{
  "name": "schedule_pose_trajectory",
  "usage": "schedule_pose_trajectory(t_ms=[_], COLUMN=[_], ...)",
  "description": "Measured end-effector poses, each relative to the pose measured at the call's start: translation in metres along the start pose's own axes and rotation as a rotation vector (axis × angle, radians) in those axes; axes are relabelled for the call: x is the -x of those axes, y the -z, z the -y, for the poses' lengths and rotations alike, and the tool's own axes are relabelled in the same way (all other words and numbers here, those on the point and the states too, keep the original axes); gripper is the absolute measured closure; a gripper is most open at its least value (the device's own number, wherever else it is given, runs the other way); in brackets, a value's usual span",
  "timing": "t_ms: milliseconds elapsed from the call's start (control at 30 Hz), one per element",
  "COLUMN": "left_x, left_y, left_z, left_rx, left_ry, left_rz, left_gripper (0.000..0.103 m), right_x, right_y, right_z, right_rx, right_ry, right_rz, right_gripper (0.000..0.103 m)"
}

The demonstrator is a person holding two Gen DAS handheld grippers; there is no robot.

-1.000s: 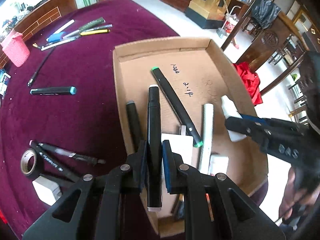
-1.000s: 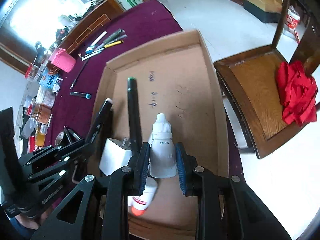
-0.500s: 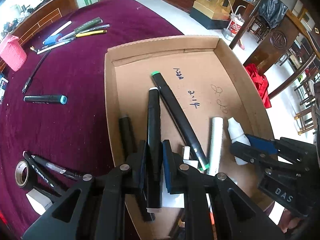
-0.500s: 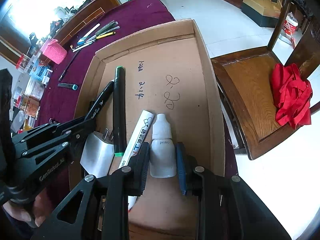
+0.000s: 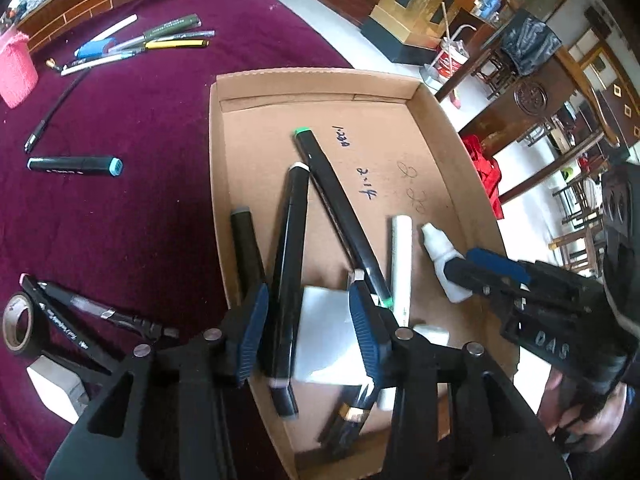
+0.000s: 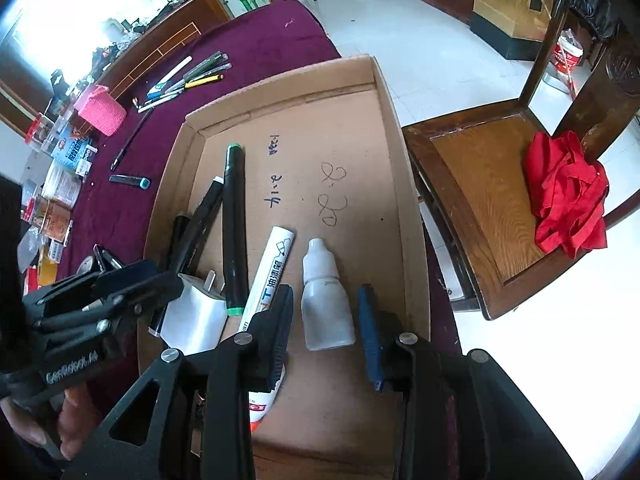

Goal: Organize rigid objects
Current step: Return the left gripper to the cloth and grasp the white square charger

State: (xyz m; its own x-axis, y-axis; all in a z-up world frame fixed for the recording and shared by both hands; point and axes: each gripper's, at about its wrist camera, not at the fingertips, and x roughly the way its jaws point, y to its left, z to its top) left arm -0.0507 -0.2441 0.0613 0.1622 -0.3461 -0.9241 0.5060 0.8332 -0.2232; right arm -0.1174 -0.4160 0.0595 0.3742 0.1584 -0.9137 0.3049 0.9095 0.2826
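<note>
- Left tongs [image 5: 306,330]: jaws apart and just been opening. A black marker [image 5: 289,268] lies between the pads; the left pad is at most just beside it, the right pad well clear. No grip.
- That marker lies in the cardboard tray [image 5: 316,80], its near end over the tray's front edge, its white-capped far end pointing away.
- Under and right of it, a white charger block [image 5: 326,336], metal prongs facing away.
- Right tongs [image 6: 324,328]: jaws apart, also just been opening. A small white dropper bottle [image 6: 326,304] lies flat on the tray floor between the pads, clear of both, nozzle pointing away.
- Just left of the bottle, a white paint pen [image 6: 268,280] with blue print; its near end runs under the left pad of the right tongs.
- Next left, a long black marker with green ends [image 6: 234,232], reaching farther into the tray than the rest.
- Against the tray's left wall, a short dark marker [image 5: 246,248].
- Tray floor beyond: handwritten scribbles, otherwise bare cardboard.
- Tabletop [image 5: 140,112], purple cloth, left of the tray: tape roll [image 5: 18,322] and black pens near, teal-capped marker [image 5: 74,166] mid-distance, a cluster of pens [image 5: 140,42] far.
- Right of the tray, a wooden chair [image 6: 480,200] with red cloth [image 6: 568,196] on its seat.
</note>
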Motion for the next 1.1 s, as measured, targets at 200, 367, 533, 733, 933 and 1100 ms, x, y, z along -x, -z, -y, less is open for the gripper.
schedule_pose_trajectory(t_ms=[200, 367, 533, 733, 933, 1100], left_x=[0.029, 0.056, 0.057, 0.049, 0.060, 0.067], left_y=[0.018, 0.038, 0.051, 0.060, 0.079, 0.111], left_z=[-0.020, -0.073, -0.136, -0.175, -0.173, -0.186], left_rx=[0.026, 0.162, 0.278, 0.336, 0.307, 0.337], left_ry=[0.022, 0.015, -0.075, -0.124, -0.153, -0.137], left_rz=[0.030, 0.069, 0.055, 0.041, 0.052, 0.026], left_gripper=[0.063, 0.061, 0.061, 0.061, 0.054, 0.040], right_x=[0.017, 0.021, 0.017, 0.018, 0.019, 0.017], right_y=[0.001, 0.002, 0.004, 0.008, 0.010, 0.011], right_z=[-0.016, -0.035, -0.046, -0.055, -0.056, -0.057], right_rx=[0.018, 0.056, 0.071, 0.094, 0.096, 0.098], right_ry=[-0.004, -0.034, -0.052, -0.062, -0.069, -0.080], right_rz=[0.069, 0.085, 0.070, 0.071, 0.069, 0.064], right_gripper=[0.073, 0.069, 0.068, 0.068, 0.068, 0.068])
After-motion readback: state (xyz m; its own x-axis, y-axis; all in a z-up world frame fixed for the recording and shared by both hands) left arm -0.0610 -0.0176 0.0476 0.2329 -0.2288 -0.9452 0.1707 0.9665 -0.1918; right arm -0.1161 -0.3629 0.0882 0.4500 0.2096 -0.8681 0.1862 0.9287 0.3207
